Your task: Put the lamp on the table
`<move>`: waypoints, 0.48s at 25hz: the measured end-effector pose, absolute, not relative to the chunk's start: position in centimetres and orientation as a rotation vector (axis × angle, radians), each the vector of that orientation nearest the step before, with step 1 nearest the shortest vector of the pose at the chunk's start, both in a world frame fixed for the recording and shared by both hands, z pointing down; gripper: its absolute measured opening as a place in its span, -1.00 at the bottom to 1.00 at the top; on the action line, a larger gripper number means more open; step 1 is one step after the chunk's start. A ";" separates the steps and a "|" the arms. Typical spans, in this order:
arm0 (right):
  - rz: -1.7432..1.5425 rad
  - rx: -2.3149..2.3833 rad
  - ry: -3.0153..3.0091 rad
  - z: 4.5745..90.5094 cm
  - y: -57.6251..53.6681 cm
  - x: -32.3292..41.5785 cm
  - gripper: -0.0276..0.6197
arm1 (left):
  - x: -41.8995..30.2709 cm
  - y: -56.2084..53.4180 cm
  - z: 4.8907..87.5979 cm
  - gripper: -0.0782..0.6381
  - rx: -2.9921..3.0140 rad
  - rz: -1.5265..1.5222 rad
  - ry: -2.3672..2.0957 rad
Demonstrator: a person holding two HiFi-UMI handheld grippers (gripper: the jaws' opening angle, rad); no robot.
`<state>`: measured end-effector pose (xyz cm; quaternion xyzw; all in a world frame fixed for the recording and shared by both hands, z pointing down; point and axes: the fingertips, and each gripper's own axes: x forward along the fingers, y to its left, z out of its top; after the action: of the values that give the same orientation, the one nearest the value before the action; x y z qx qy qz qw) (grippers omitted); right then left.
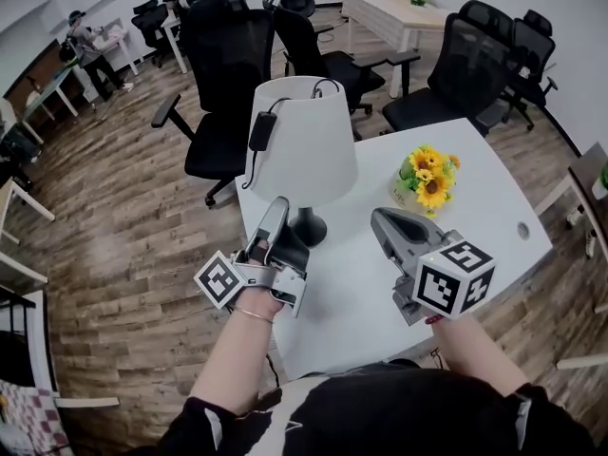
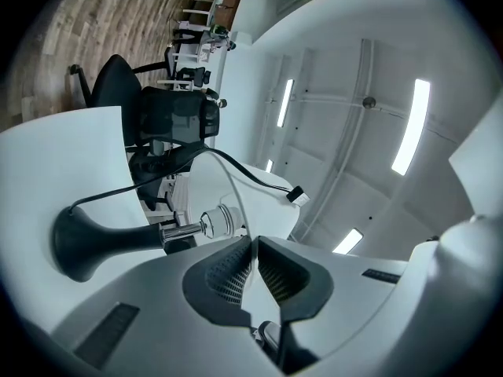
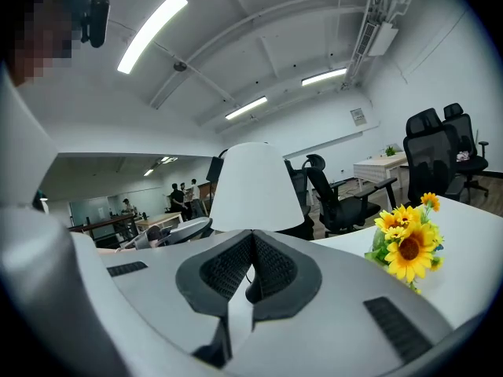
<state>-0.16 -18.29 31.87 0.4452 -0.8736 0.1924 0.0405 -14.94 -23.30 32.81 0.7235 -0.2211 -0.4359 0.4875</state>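
White shade over a black foot, the lamp (image 1: 302,141) stands upright on the near-left part of the table (image 1: 494,207). Its foot (image 1: 308,227) is close to the left edge, so the placing looks all but done. The danger now is in letting go: the left gripper (image 1: 276,207) appears to have its tongs pressed together on the lower rim of the shade. Any pull toward the near side before they part would tip the lamp off its narrow foot — toward that left edge, by my reading. A black cord (image 1: 261,131) hangs over the shade's left side and could snag a jaw on the way out. The left hand (image 1: 258,302) comes in from the near side, wrist low, with the gripper angled up and away under the shade. The right gripper (image 1: 378,218), jaws closed on nothing, hovers over the table right of the lamp — aimed toward the far left, with the sunflowers (image 1: 429,177) just beyond it on the right.
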 end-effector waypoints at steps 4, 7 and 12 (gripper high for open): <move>0.583 1.332 -2.712 31.1 -18.5 1.0 -0.87 | -14.7 -23.2 32.9 -0.70 1.753 -1.074 -0.578; 0.579 1.321 -2.734 30.6 -18.4 1.9 -0.87 | -14.6 -23.3 32.9 -0.70 1.746 -1.081 -0.612; 0.575 1.309 -2.756 30.4 -18.2 3.3 -0.87 | -14.3 -23.3 32.9 -0.70 1.740 -1.097 -0.649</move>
<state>3.30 -18.18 30.42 0.4215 -0.8875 0.1851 0.0185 -14.33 -23.29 32.94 0.7110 -0.2653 -0.4481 0.4726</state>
